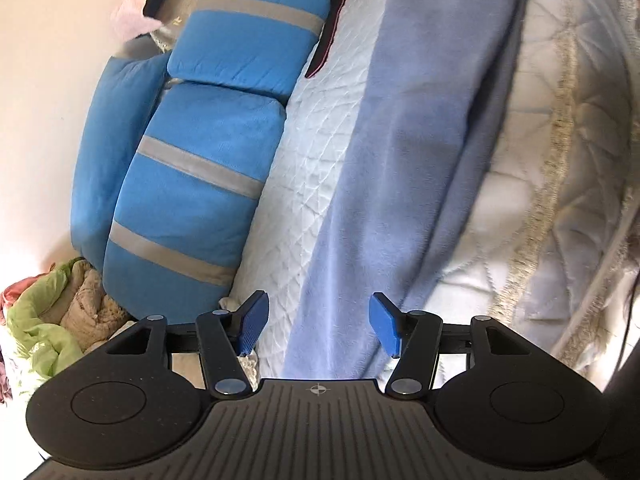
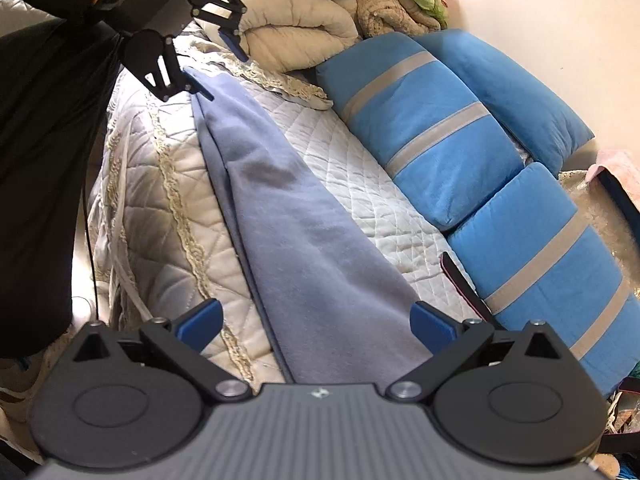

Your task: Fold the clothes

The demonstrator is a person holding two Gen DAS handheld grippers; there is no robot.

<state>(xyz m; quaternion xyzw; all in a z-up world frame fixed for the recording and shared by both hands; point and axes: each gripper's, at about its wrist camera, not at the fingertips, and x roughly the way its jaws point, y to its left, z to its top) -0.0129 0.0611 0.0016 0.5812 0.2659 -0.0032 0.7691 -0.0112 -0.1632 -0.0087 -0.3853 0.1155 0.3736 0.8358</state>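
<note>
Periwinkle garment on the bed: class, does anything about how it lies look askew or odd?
Nothing is damaged or spilled. The periwinkle garment lies as a long narrow strip on the white quilt, with one lengthwise crease off-centre. Both the left gripper and right gripper are open at opposite ends, gripping nothing.

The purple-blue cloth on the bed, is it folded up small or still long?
Still long. The purple-blue cloth lies as one narrow strip along the quilt.
</note>
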